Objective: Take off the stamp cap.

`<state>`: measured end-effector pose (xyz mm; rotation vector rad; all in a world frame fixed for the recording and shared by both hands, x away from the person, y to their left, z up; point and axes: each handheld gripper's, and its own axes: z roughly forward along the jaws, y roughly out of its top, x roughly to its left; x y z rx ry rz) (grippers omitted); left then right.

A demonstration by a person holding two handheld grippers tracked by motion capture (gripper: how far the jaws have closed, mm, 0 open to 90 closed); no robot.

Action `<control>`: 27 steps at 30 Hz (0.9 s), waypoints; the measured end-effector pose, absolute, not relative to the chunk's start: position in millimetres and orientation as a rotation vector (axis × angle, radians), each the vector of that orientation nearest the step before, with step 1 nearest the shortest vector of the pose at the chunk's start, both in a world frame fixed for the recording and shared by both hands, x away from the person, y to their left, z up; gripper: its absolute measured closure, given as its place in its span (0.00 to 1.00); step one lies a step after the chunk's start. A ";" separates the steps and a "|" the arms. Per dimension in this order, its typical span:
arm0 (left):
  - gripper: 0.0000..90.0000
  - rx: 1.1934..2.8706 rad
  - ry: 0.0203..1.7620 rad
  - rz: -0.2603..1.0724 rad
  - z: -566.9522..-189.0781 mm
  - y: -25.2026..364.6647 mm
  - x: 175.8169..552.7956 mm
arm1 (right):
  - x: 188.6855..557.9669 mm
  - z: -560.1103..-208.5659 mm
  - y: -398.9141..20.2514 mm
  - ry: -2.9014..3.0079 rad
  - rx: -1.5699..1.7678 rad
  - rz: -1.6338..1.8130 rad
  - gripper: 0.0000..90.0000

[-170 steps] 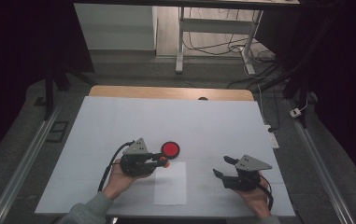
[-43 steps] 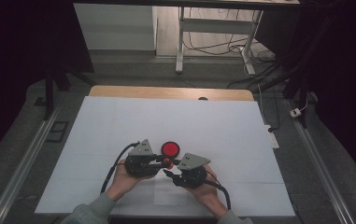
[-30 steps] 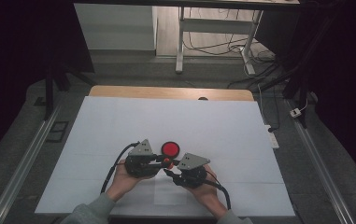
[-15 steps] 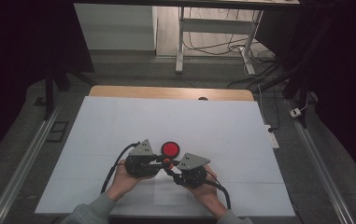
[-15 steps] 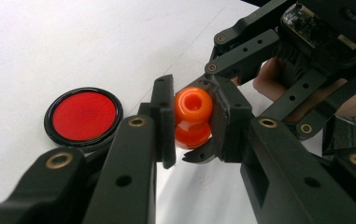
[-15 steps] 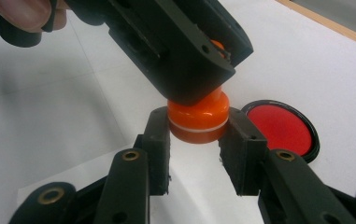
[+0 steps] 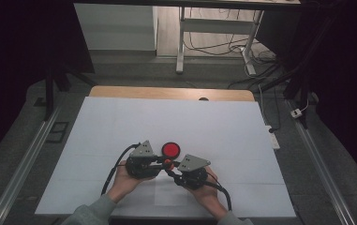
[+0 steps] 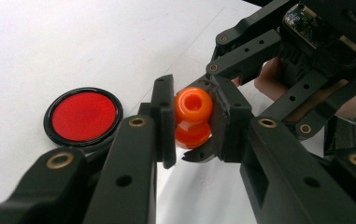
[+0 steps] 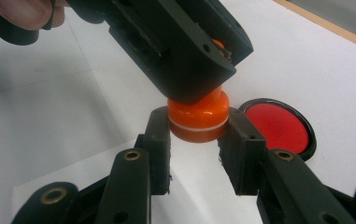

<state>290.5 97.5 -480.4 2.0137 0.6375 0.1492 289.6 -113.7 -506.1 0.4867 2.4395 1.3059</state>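
Orange and shiny, the little round bottle (image 8: 193,118) has two bumps; left gripper (image 8: 192,122) and right gripper (image 9: 198,140) both pinch it.

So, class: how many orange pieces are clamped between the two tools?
2, stacked and touching. The orange piece with a hole sits in the left tool; the orange base piece, with a pale seam, sits in the right tool. More could be hidden behind the jaws.

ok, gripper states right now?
Left gripper: shut on the orange piece.
Right gripper: shut on the same orange piece.
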 end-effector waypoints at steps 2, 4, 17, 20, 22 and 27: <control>0.80 2.012 0.635 0.153 -480.6 97.3 290.3 | 289.7 -506.0 -114.3 2.439 0.489 1.305 0.72; 0.80 2.009 0.635 0.155 -480.5 97.3 290.0 | 289.9 -506.1 -114.5 2.437 0.488 1.312 0.72; 0.80 2.005 0.639 0.146 -480.9 97.3 290.2 | 289.3 -507.1 -115.0 2.436 0.495 1.322 0.72; 0.80 2.004 0.638 0.150 -480.9 97.1 289.9 | 289.6 -507.0 -115.2 2.435 0.485 1.321 0.72; 0.80 2.004 0.636 0.154 -481.4 96.8 289.7 | 289.4 -507.3 -115.2 2.432 0.488 1.323 0.72; 0.80 2.002 0.637 0.156 -482.4 96.5 289.7 | 289.5 -507.8 -115.7 2.435 0.485 1.311 0.72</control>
